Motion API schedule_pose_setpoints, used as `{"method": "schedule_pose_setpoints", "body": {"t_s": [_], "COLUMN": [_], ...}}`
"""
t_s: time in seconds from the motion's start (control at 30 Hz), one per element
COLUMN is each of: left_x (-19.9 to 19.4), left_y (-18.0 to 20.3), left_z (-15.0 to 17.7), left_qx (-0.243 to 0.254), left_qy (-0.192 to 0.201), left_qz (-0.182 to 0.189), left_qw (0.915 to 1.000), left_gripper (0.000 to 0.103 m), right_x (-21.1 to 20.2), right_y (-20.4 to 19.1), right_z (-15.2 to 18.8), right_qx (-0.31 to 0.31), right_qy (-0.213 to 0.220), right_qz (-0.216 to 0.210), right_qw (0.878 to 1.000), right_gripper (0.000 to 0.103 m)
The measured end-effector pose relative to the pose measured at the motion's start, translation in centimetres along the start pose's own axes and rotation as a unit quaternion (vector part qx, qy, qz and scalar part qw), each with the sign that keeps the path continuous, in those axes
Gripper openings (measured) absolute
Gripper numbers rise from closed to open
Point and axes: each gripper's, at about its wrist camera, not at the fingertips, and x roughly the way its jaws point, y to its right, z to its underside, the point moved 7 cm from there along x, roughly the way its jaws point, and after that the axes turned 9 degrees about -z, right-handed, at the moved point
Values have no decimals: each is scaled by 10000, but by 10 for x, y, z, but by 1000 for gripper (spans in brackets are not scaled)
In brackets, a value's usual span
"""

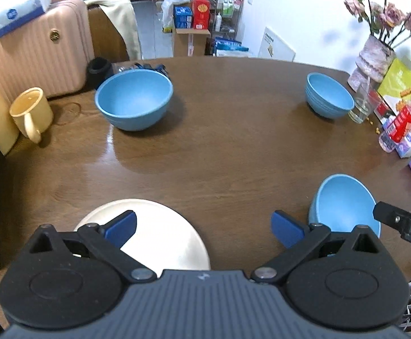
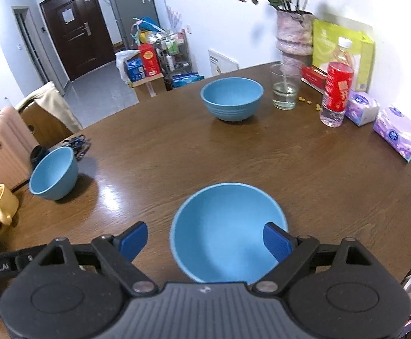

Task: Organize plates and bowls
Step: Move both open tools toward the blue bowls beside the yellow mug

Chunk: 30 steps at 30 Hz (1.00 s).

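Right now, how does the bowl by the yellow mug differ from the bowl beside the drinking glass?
The bowl by the yellow mug has a smooth outer wall; the bowl beside the drinking glass has ridged bands around its lower wall. The mug-side bowl sits near the pink suitcase; the other sits at the far edge by the flower vase. Both are blue, upright and empty, and neither touches a gripper.

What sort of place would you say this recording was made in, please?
Most likely a lived-in home dining area: a round wooden table with a vase of flowers and tissue packs, a suitcase beside it, and an entrance door down the hall.
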Motion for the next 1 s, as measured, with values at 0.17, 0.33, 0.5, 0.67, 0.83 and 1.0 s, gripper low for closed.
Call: {"method": "schedule_pose_setpoints", "body": {"t_s": [0.17,0.33,0.5,0.67,0.83,1.0], "left_x": [-6,-9,-11,-14,-13,-9], "left_y": [-30,-59,-84,-108,-133,-150], "left_z": [-12,-23,-33,-47,-61,-77], "left_qx": [-105,-174,-279,-364,-564,-700], "left_qy": [165,284,325,389,442,429], "left_qz": [-42,-115,-202,-361,-508,-619], "left_qw": [9998,9994,9989,9979,9961,9947], "left_gripper": [103,103,103,103,103,103], "right_x": [-1,2,10,20,28,38], "right_y": [-31,-65,-97,-127,-152,-176], "right_z": [0,0,-7,-12,-19,-28], "right_qx": [-90,-176,-214,-235,-324,-400], "right_qy": [15,4,-23,-114,-170,-245], "right_qz": [-74,-185,-354,-520,-645,-759], "right_qw": [9999,9997,9991,9983,9972,9960], "right_gripper": [89,89,89,89,89,89]}}
